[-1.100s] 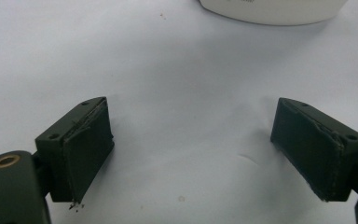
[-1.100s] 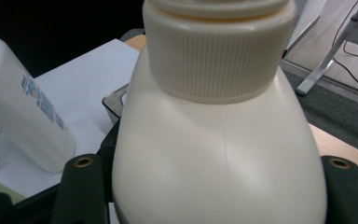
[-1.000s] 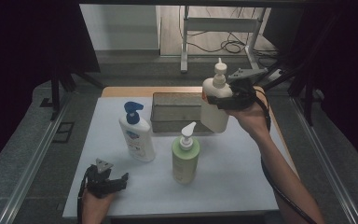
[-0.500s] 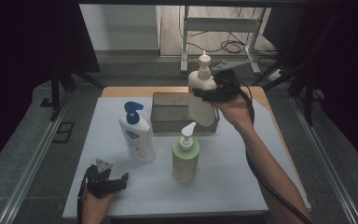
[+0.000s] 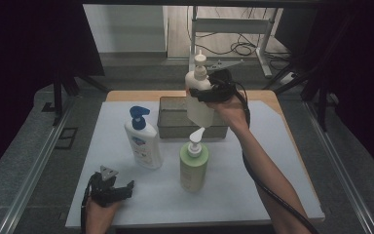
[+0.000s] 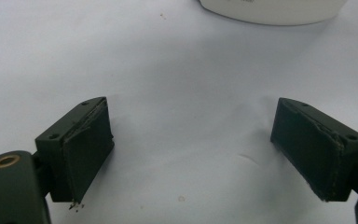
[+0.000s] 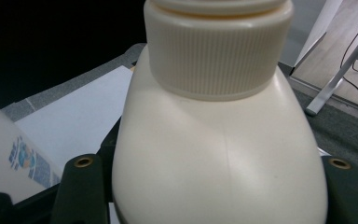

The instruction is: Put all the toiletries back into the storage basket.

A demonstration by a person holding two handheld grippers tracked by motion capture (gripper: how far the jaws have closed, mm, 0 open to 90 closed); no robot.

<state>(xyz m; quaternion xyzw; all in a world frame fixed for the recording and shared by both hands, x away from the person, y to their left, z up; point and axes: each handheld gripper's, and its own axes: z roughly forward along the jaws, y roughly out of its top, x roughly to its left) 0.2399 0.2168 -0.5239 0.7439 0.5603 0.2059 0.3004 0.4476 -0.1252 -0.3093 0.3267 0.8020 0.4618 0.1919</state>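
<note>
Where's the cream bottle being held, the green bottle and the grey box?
cream bottle [image 5: 199,105], high view, on its body below the jaws.
green bottle [image 5: 193,168], high view, on its body.
grey box [image 5: 173,127], high view, on its front wall.

Colour rundown: the pump bottle [image 5: 198,97] clamped in the right hand-held gripper [image 5: 214,91] is cream all over, pump and ribbed collar included, no label showing. That gripper is black with brass-coloured screws. Just below it sits a dark grey box [image 5: 177,117]. Nearer the person from that gripper is a pale green bottle [image 5: 194,165] with a white pump. Off to that gripper's left is a white bottle [image 5: 143,142] with a blue pump and a blue printed label. The left hand-held gripper [image 5: 111,187] is black too, with a grey plate on top. The table [image 5: 272,161] is covered in plain white, with a tan wood edge at the far side.
</note>
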